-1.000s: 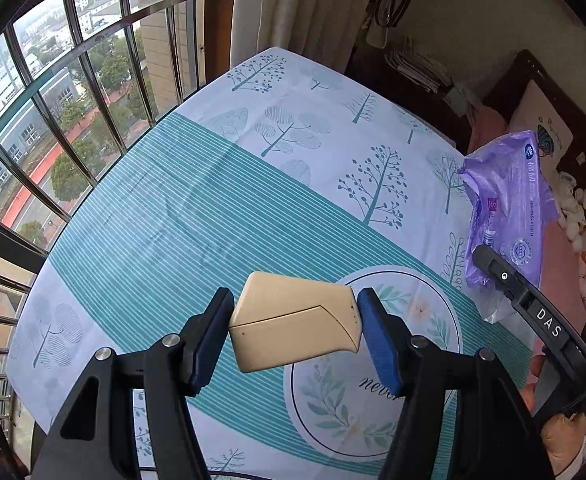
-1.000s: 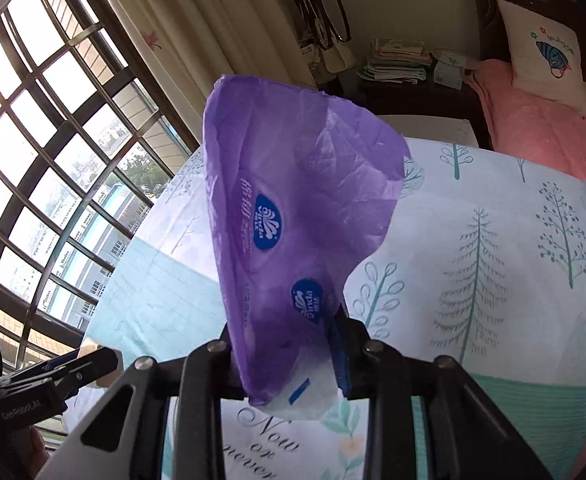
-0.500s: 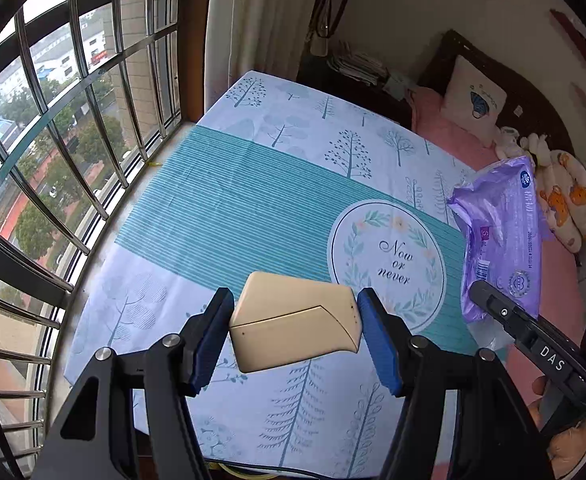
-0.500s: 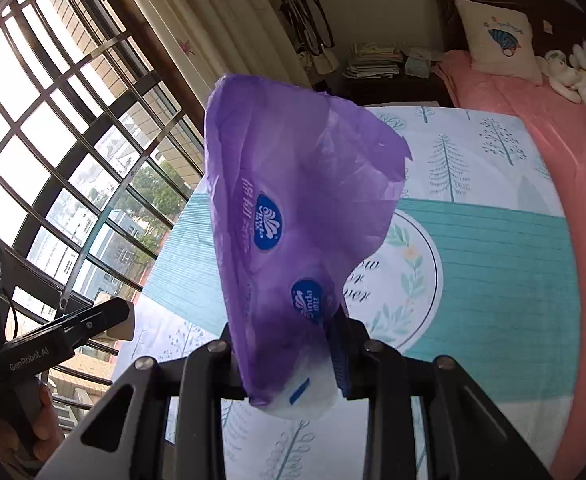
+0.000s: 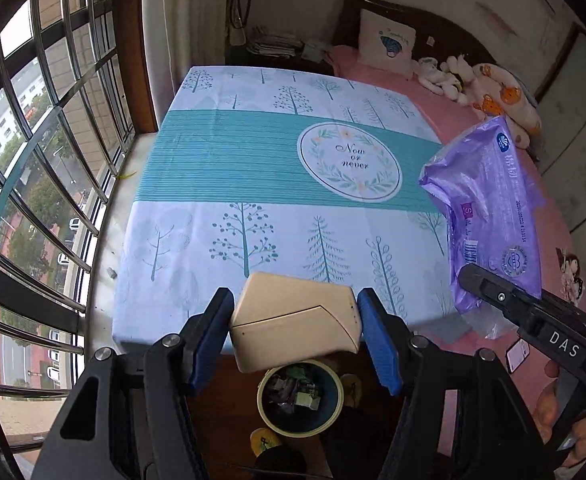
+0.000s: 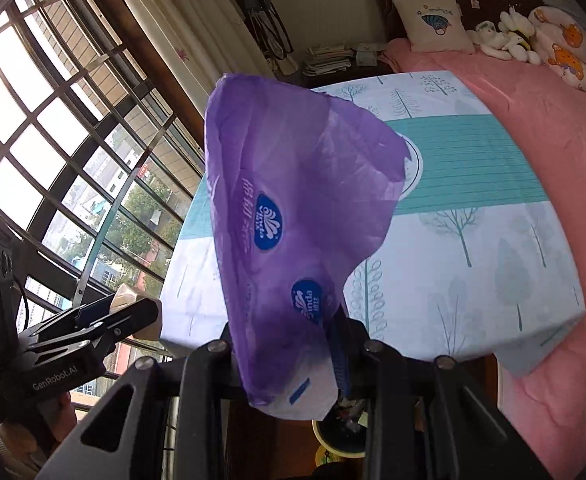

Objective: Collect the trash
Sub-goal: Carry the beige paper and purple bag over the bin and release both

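Note:
My left gripper [image 5: 295,330] is shut on a beige box [image 5: 295,326], its blue pads pressing both ends. Below it on the dark floor stands a round trash bin [image 5: 300,400] with a cream rim and wrappers inside. My right gripper [image 6: 287,354] is shut on a crumpled purple tissue wrapper [image 6: 293,232], which stands up and hides much of that view. The same purple wrapper [image 5: 489,216] shows at the right of the left wrist view, above the right gripper's black arm. The trash bin [image 6: 339,436] peeks out under the wrapper. The left gripper [image 6: 137,312] with the box sits at lower left.
A bed with a tree-print teal and white sheet [image 5: 277,184] fills the middle; a pink cover [image 6: 565,184] lies to its right, with a pillow and plush toys at the head. A barred window [image 5: 33,160] runs along the left. A phone [image 5: 517,354] lies near the pink edge.
Both grippers have pulled back from over the bed toward its foot, still holding the box and the wrapper. The bed's near edge, the floor and the trash bin have come into view.

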A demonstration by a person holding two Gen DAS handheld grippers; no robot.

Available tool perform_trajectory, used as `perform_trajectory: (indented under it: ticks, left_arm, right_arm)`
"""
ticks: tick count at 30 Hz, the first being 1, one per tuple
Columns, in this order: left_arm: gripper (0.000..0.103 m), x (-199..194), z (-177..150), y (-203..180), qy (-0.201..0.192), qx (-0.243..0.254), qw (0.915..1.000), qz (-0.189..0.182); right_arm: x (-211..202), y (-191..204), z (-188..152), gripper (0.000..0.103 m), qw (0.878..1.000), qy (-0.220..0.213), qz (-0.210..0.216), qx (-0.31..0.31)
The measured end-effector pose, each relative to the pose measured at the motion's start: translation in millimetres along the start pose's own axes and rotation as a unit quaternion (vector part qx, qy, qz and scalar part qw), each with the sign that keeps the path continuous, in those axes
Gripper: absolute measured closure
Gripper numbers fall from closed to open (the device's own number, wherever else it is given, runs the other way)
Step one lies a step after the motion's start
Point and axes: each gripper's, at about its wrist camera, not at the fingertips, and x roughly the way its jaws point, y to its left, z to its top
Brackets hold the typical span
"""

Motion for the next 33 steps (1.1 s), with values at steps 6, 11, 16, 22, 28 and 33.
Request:
perform_trajectory:
  ticks: [6,11,16,22,28,33]
  left_arm:
    - [0.041,0,-37,-8,0.023,0.01,0.9996,-0.01]
    - [0.041,14,-68,-19,0.05,0.013,0.9986,-0.013]
    - [0.041,38,-103,-32,0.07,0.009,0.9975,-0.009]
    - [0.041,90,-158,-44,0.102,-0.007,0.9947,-0.009]
    - [0.041,171,-214,-53,0.137,-0.017,0.9904,-0.001]
    - [0.041,236,-247,-59,0.155,-0.01,0.9879,0.001]
  right_arm:
    - [-8,0,-42,0.073,0.999,0.029,-0.015,0.001]
    - [-5,-15,-76,0.073,0.998,0.056,-0.025,0.007]
    - [17,-36,-119,0.073,0.995,0.092,-0.027,0.017]
    - [70,-73,-179,0.073,0.988,0.145,-0.028,0.034]
    - [140,-118,-236,0.073,0.979,0.19,-0.04,0.061]
    - [200,-149,-275,0.073,0.972,0.219,-0.052,0.062]
